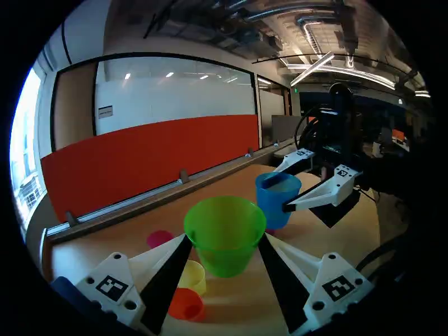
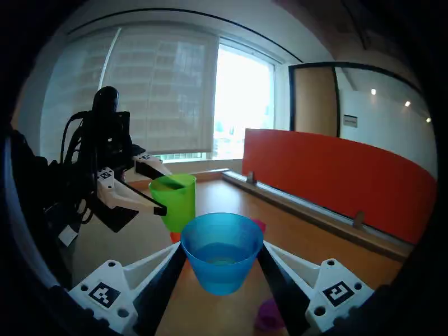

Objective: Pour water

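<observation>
My left gripper (image 1: 225, 241) is shut on a green cup (image 1: 225, 234), held upright above the wooden table (image 1: 330, 241); its inside looks empty. Behind it and to the right, my right gripper (image 1: 283, 187) holds a blue cup (image 1: 275, 197) close to the green one. In the right gripper view, my right gripper (image 2: 222, 253) is shut on the blue cup (image 2: 222, 259), upright, with a little water at its bottom. Farther off to the left there, the left gripper (image 2: 162, 193) grips the green cup (image 2: 175, 200).
Small cups stand on the table below: pink (image 1: 159, 238), yellow (image 1: 194, 275) and orange (image 1: 186, 303); a purple one (image 2: 270, 316) lies below the blue cup. A red partition (image 1: 151, 151) with a rail runs along the table's far edge. A window (image 2: 241, 103) lies beyond.
</observation>
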`<state>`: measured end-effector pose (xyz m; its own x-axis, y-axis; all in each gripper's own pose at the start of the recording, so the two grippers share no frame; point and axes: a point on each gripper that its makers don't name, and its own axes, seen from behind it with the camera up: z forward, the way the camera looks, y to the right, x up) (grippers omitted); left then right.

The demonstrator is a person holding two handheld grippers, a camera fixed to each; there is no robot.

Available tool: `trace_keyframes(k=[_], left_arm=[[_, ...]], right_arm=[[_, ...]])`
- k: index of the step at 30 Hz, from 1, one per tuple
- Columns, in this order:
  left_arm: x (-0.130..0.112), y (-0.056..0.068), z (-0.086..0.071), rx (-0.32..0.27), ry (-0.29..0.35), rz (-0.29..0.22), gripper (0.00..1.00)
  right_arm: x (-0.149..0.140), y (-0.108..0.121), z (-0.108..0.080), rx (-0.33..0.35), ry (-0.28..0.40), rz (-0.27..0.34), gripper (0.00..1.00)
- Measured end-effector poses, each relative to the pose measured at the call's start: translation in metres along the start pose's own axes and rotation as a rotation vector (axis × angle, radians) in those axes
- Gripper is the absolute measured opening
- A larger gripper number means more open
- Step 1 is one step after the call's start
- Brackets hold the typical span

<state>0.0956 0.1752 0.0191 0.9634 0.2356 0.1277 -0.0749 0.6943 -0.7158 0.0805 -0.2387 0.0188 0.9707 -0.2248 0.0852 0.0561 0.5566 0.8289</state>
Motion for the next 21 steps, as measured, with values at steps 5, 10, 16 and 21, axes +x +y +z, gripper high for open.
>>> trace_keyframes(k=[5, 10, 16, 21], left_arm=[[0.004, 0.0, -0.002, 0.005, 0.015, 0.001, 0.83], [0.008, -0.002, -0.005, 0.01, 0.022, -0.007, 0.83], [0.012, -0.002, -0.009, 0.014, 0.032, -0.013, 0.84], [0.015, -0.002, -0.011, 0.017, 0.044, -0.02, 0.83]], right_arm=[[0.008, -0.002, 0.002, -0.001, 0.024, -0.002, 0.9], [0.015, -0.003, 0.002, -0.004, 0.049, -0.001, 0.9], [0.02, -0.003, 0.004, -0.011, 0.072, -0.004, 0.9], [0.024, -0.004, 0.005, -0.016, 0.091, -0.001, 0.9]])
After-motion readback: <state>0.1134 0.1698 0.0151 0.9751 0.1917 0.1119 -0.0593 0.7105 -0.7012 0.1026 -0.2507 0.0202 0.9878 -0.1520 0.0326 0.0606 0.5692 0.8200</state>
